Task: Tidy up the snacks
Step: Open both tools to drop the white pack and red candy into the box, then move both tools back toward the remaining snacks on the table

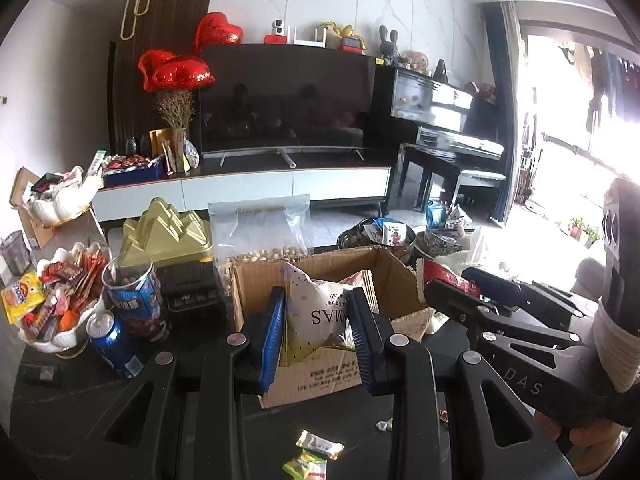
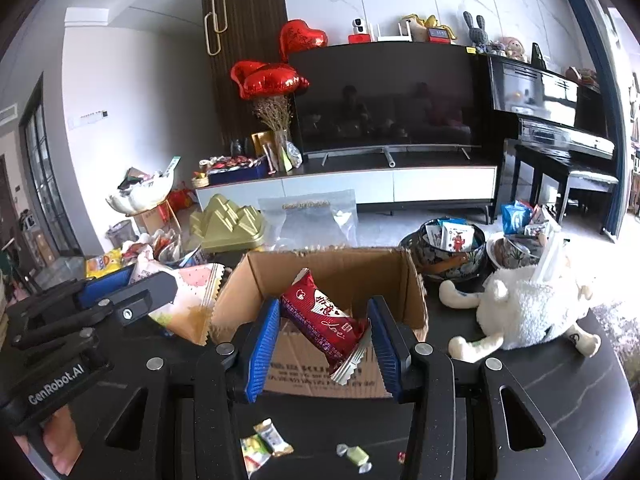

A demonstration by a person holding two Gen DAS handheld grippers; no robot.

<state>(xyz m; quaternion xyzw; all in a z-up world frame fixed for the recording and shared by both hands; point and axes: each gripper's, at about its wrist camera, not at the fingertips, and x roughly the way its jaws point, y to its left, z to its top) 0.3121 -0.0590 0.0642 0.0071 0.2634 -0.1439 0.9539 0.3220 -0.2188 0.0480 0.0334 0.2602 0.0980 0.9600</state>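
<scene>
**Left wrist view: both grippers carry a snack packet over the cardboard box**

Left wrist view shows the left gripper [image 1: 316, 328] with its blue pads [image 1: 269, 340] clamped on a white snack packet [image 1: 316, 312] printed with gold dots and dark letters. The packet hangs between the pads, above the near wall of the open cardboard box [image 1: 320, 376] on the dark table [image 1: 60, 420]. To the right in this view, the right gripper [image 1: 472, 284] grips a red snack packet [image 1: 448, 278] above the box's right side.

The right wrist view shows the red snack packet [image 2: 324, 320] pinched between the right gripper's [image 2: 324, 344] blue pads, tilted, with its crimped silver end pointing near and down. It hangs in front of the box's open top [image 2: 320, 264]. At left, the left gripper [image 2: 132, 288] grasps the white packet [image 2: 192, 304], whose back shows a pink and orange print.

On the table near the box lie loose wrapped candies [image 1: 316, 452], out of both grips. Left of the box stand a blue can [image 1: 112, 340], a tall blue tub [image 1: 136, 300] and a white dish heaped with sweets [image 1: 56, 304]. Far behind the box is a gold pyramid-shaped tin [image 1: 164, 232] and a clear bag of nuts [image 1: 264, 232]. Right of the box are patterned bowls of packets [image 2: 448, 248] and a white plush toy [image 2: 528, 308].
</scene>
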